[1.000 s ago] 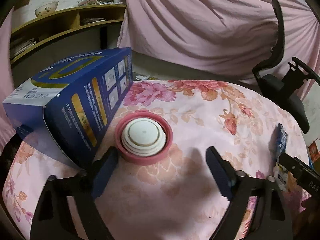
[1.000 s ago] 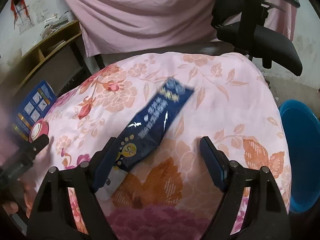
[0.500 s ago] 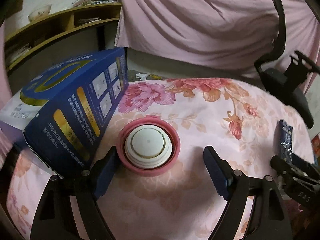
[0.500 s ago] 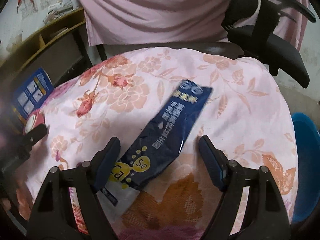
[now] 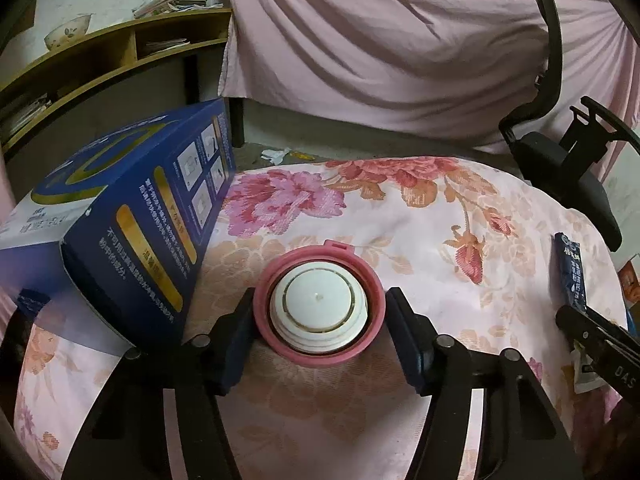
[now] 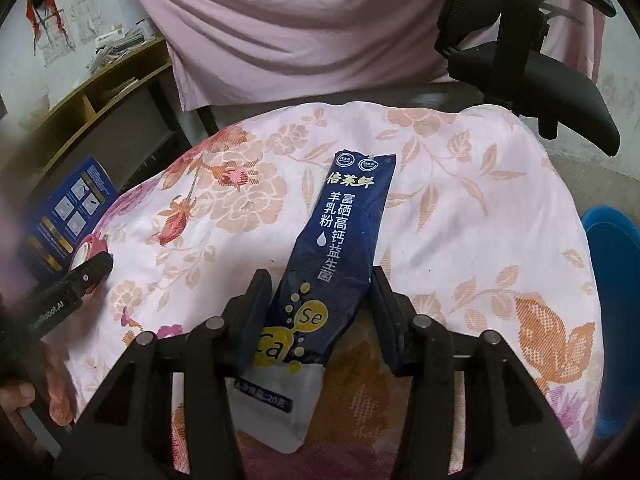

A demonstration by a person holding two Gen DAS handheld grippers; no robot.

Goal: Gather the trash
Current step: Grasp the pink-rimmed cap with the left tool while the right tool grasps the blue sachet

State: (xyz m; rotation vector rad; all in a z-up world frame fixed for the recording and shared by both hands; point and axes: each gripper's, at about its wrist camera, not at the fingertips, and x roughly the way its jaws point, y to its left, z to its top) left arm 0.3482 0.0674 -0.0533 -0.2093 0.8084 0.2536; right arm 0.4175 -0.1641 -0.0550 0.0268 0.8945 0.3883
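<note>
A pink-rimmed white lid lies on the floral tablecloth. My left gripper has a finger on each side of the lid, touching its rim. A dark blue powder sachet lies lengthwise on the cloth. My right gripper has its fingers against both long edges of the sachet. The sachet also shows at the right of the left wrist view. The left gripper shows at the left of the right wrist view.
A big blue carton lies on its side just left of the lid. A black office chair stands behind the table. A blue bin stands at the right, below the table edge. Wooden shelves stand at the back left.
Both grippers have moved forward and closed in. The left fingers now clasp the lid's rim. The right fingers now press the sachet's edges, and the sachet lies straighter between them.
</note>
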